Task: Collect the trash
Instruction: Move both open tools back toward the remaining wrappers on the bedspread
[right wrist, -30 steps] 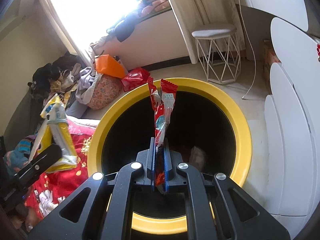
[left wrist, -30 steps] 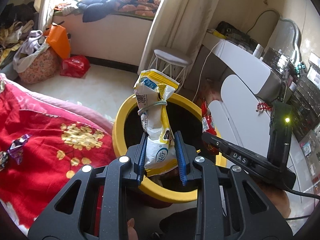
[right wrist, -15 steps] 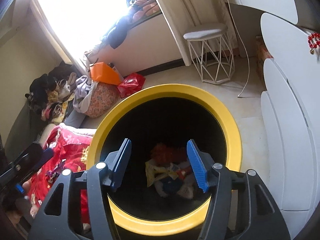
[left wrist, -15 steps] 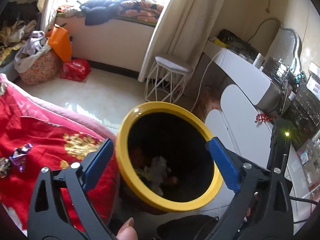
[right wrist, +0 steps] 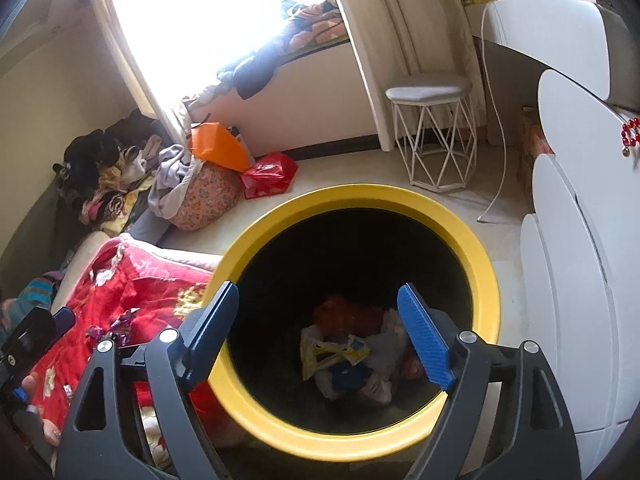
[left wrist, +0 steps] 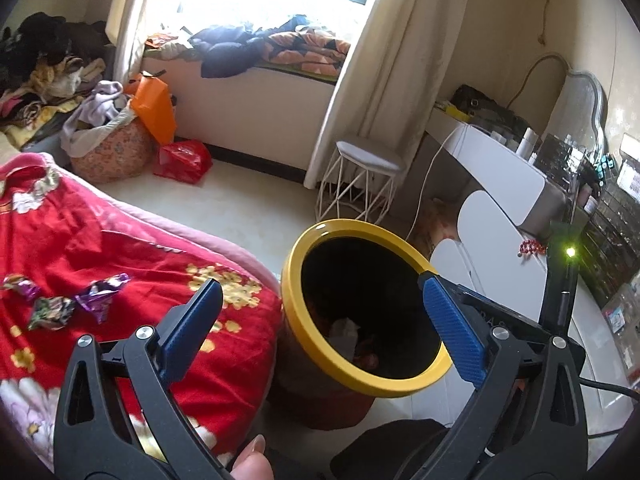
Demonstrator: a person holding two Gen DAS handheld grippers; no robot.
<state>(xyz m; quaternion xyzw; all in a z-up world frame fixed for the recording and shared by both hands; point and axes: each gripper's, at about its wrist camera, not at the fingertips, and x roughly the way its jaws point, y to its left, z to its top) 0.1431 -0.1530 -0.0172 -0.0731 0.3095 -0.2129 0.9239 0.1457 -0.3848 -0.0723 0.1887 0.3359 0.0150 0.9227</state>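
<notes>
— Where is the trash?
— A heap of crumpled wrappers (right wrist: pixel 352 356) lies at the bottom of the yellow-rimmed bin (right wrist: pixel 486 276).
— Any left out?
— Purple candy wrappers (left wrist: pixel 102 292) lie scattered on the red blanket (left wrist: pixel 120 240).

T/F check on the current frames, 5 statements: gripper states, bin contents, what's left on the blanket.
1. The left gripper is open and empty. True.
2. The right gripper is shut on a red wrapper. False: it is open, holding nothing.
3. The yellow-rimmed bin has trash in it. True: a yellow-and-white packet lies at the bottom.
4. The red blanket has no wrappers on it. False: purple candy wrappers lie on it.
5. The white stool lies tipped on its side. False: it stands upright by the curtain.
</notes>
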